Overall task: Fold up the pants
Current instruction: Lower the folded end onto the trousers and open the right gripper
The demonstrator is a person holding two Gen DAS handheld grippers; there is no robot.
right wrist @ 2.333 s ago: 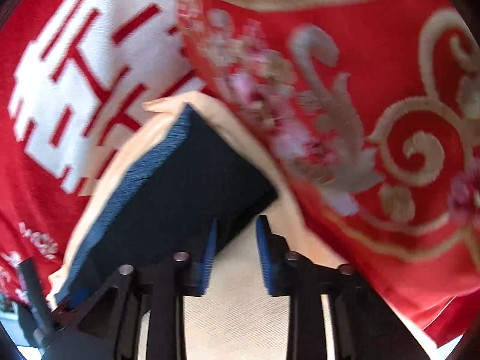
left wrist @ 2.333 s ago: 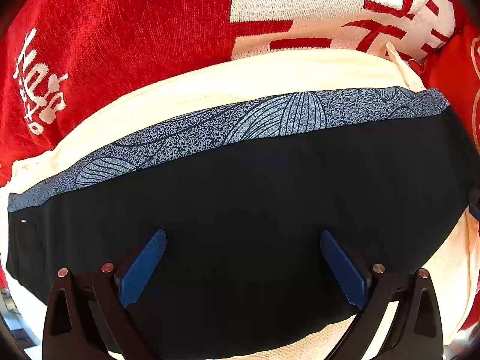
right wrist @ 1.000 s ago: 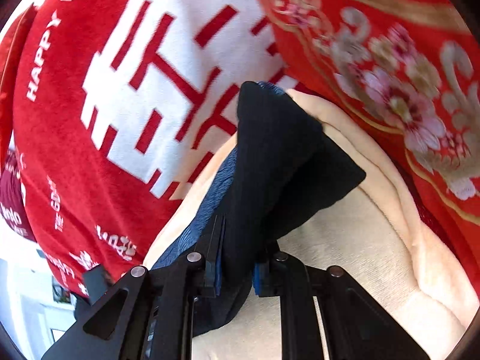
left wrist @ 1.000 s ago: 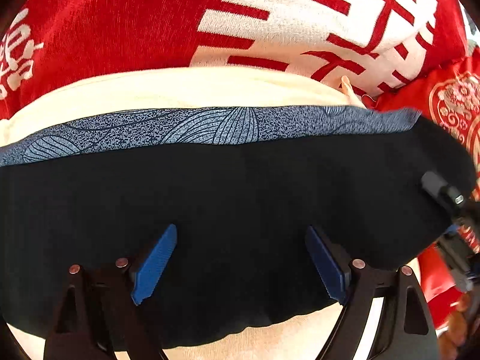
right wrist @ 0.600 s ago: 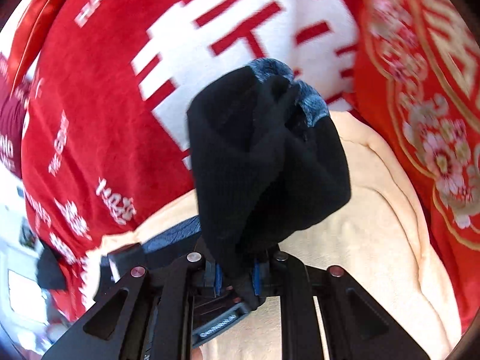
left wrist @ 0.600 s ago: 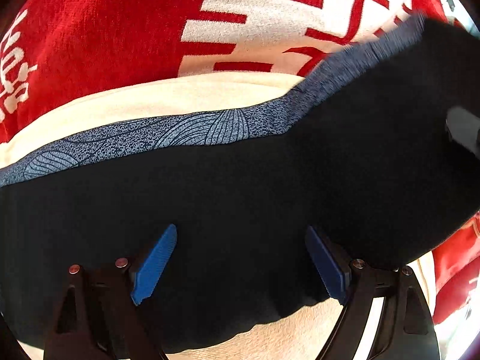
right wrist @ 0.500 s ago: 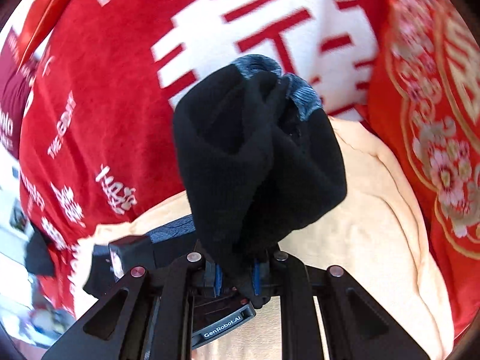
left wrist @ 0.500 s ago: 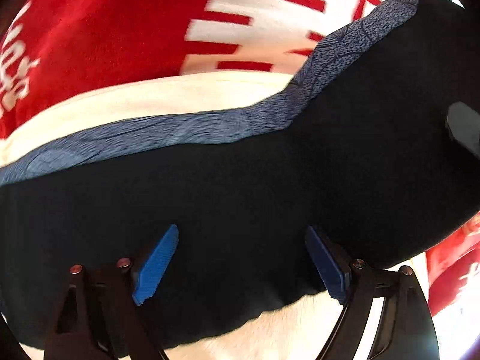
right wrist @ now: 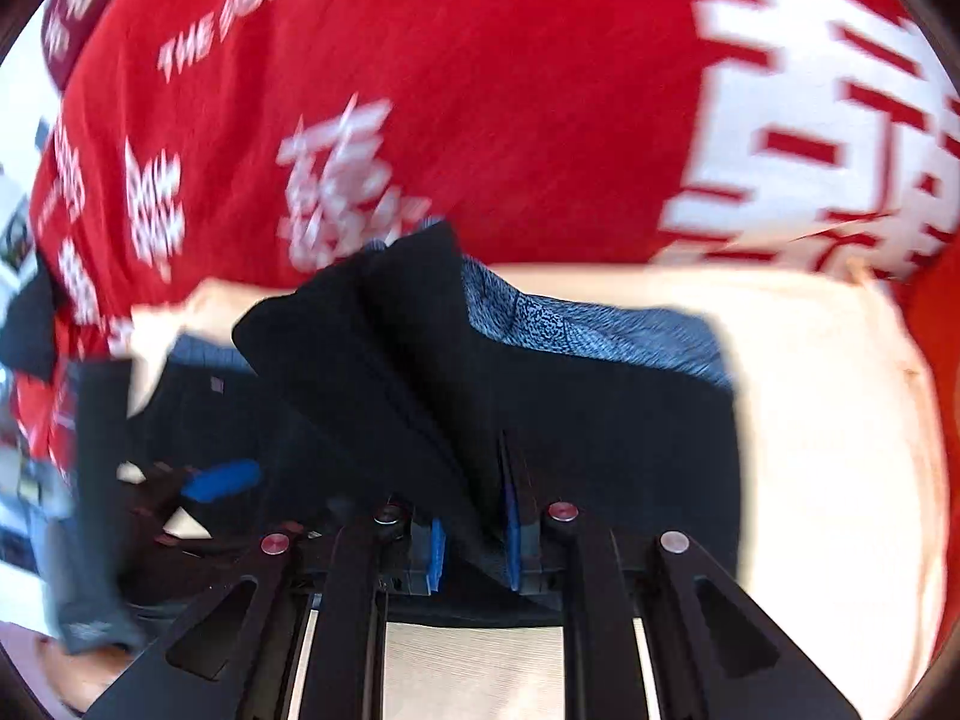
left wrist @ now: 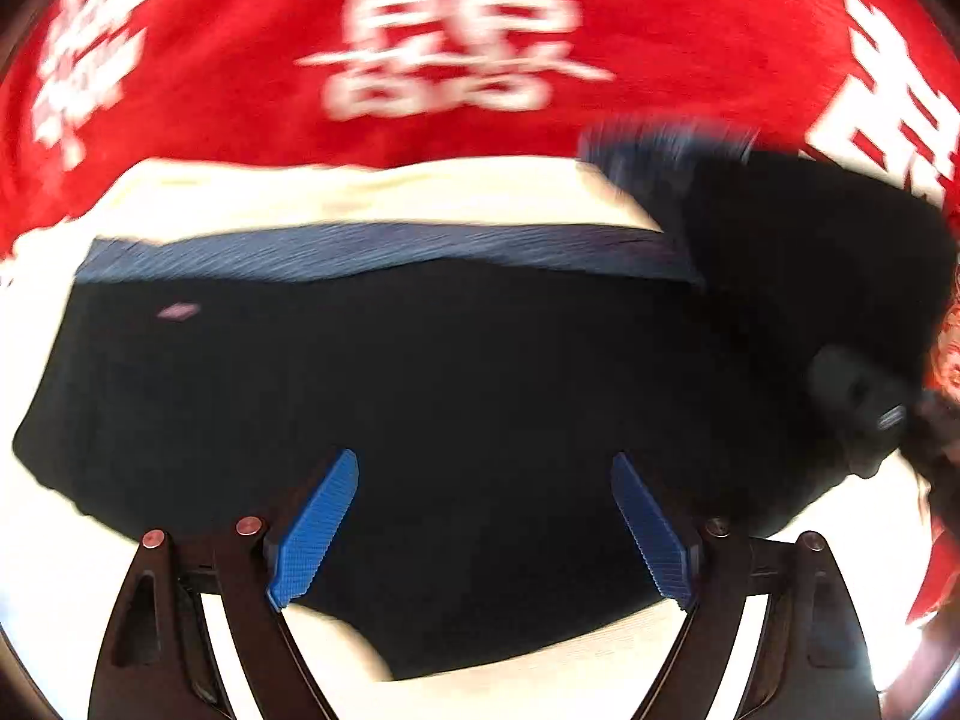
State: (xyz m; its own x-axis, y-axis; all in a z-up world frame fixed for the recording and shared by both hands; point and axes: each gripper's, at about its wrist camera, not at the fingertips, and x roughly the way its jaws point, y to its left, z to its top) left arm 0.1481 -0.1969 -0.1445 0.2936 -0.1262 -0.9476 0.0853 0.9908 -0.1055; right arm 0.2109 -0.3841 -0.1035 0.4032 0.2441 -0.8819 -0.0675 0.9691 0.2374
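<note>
Pants lie on the cream towel. Right gripper pinches one end, lifted up. Left gripper hovers wide and empty. Lay that end flat, edges lined up, then let go.

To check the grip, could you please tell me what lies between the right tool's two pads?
A fold of the black pants is pinched there, seen in the right wrist view.
</note>
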